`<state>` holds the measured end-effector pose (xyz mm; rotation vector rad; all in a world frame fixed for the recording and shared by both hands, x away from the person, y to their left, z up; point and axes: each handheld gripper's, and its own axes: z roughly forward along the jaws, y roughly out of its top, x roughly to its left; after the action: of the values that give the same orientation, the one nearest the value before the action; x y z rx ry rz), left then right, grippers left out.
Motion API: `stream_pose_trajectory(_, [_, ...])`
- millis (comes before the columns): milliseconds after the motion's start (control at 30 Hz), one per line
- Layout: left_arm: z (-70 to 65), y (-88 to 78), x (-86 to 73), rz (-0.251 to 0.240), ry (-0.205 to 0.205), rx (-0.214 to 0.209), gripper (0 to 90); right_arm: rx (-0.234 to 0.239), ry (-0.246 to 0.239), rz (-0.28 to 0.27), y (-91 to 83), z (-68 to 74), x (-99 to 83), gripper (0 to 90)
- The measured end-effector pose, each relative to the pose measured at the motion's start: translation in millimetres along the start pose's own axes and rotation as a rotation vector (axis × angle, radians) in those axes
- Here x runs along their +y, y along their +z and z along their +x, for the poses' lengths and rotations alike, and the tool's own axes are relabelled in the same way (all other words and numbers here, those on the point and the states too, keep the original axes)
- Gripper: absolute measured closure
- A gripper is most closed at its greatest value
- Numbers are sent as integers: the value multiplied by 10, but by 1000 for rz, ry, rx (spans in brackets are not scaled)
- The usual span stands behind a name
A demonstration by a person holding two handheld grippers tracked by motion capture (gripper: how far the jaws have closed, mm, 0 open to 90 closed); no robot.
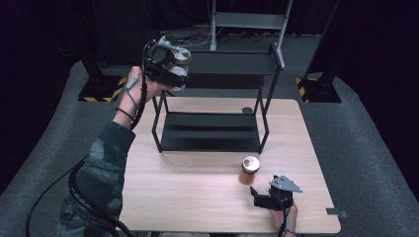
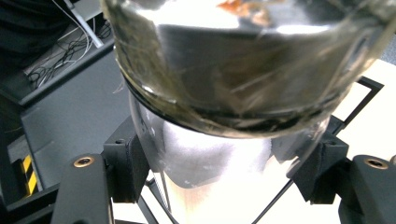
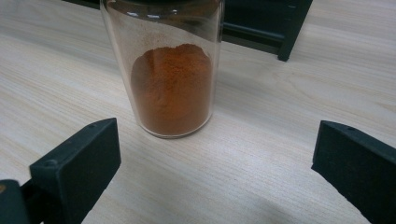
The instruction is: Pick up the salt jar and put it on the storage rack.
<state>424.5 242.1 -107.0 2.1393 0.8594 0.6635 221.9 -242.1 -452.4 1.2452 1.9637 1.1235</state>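
The right tool (image 1: 258, 193) sits low near the counter's (image 1: 188, 187) near right corner, its jaws spread wide and holding nothing, and the spice jar (image 1: 249, 170) stands upright just beyond them, toward the far edge and a touch to the left. In the right gripper view the jar (image 3: 170, 79) rises between the two open jaws but well ahead of them, not yet inside the gap, its long axis vertical and its orange powder heaped in the lower half (the lid is cut off at the top there). So the approach I would expect is straight forward along the counter, with the jaws closing across the glass body from either side; this hand is far nearer to it than the other. The left tool (image 1: 170, 61) is raised high over the far left corner, by the upper shelf of the black rack (image 1: 210, 131), and it is clamped on a second jar (image 1: 182, 55). In the left gripper view the glass (image 2: 243, 79) is tipped over and lodged tight between the jaws, too close to read its contents. A small dark disc (image 1: 246, 110) lies on the counter beside the rack's right leg.
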Motion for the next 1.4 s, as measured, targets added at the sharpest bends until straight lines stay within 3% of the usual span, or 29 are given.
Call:
stream_pose_trajectory(733, [32, 15, 233, -39, -30, 24, 310, 2, 3, -4, -3, -5, -8, 0])
stream_pose_trajectory(1400, [64, 349, 160, -89, -154, 118, 310, 3, 2, -4, -3, -6, -7, 0])
